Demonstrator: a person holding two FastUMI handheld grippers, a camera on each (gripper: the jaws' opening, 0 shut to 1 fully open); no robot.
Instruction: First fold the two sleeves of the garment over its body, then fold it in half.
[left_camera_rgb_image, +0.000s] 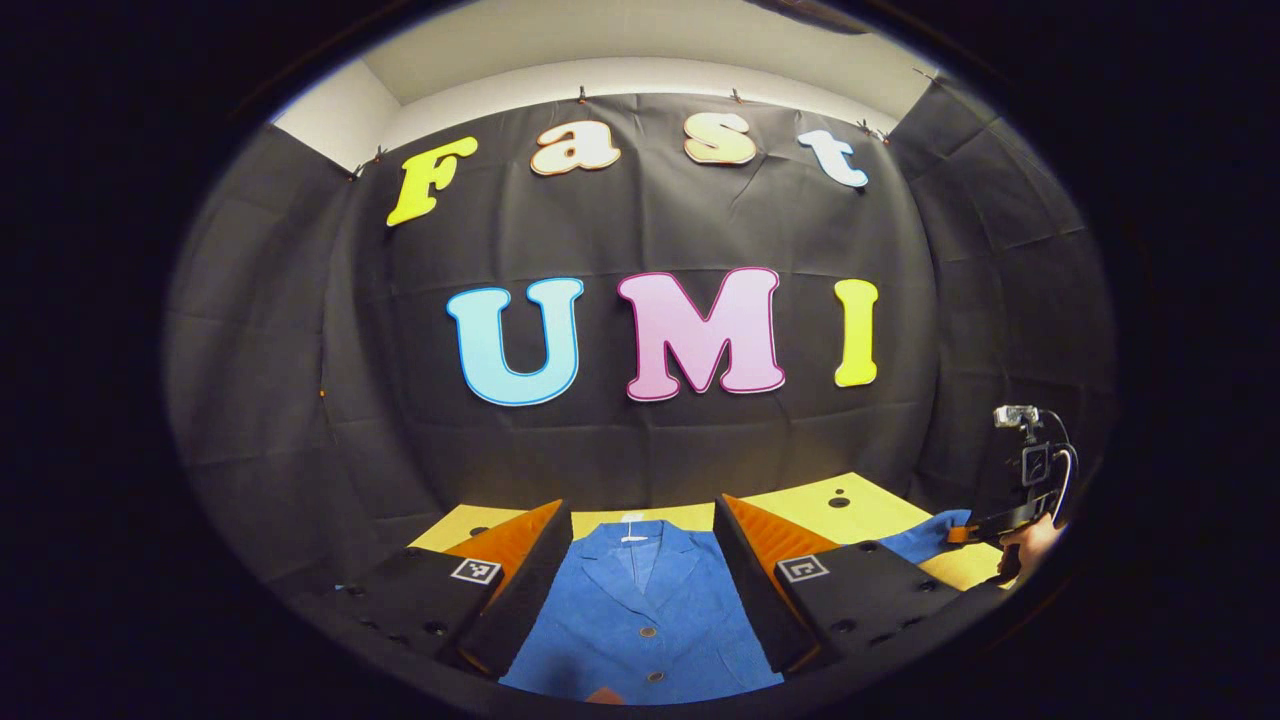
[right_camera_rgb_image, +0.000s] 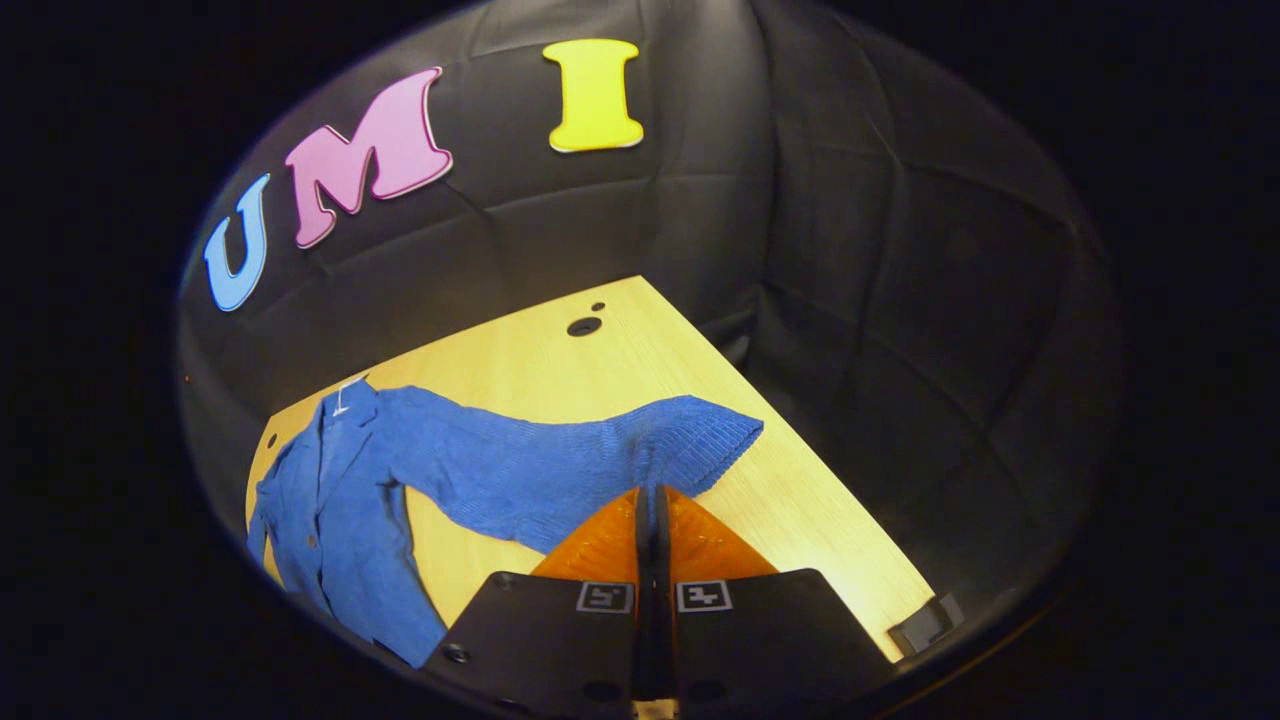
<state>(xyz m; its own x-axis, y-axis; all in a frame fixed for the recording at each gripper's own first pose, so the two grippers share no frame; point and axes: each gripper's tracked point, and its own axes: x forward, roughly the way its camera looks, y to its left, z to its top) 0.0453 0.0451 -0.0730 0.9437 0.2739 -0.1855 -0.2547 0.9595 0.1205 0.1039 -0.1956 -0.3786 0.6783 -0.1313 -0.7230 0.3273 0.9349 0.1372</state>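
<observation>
Desk (right_camera_rgb_image: 640, 370) lying ahead of both jaws, its near edge cut off. Blue garment (left_camera_rgb_image: 640, 620) spreading flat on it, body showing between the left gripper (left_camera_rgb_image: 640, 530) jaws, which are standing wide apart, holding nothing; hem cut off below. Sleeve (right_camera_rgb_image: 560, 470) stretching toward the right gripper (right_camera_rgb_image: 652, 495), whose jaws are pressed together at the cuff; whether cloth is pinched is hard to make out. A hand (left_camera_rgb_image: 1030, 545) holding it at far right.

Words or numbers: none clear enough to read.
Collar tag (left_camera_rgb_image: 632, 520): small white slip on the blue jacket (left_camera_rgb_image: 640, 620), too tiny to read.
Square marks (right_camera_rgb_image: 604, 597): black-and-white blocks on the right gripper (right_camera_rgb_image: 650, 492), no letters.
Same marks: on the left gripper (left_camera_rgb_image: 640, 505) too.
</observation>
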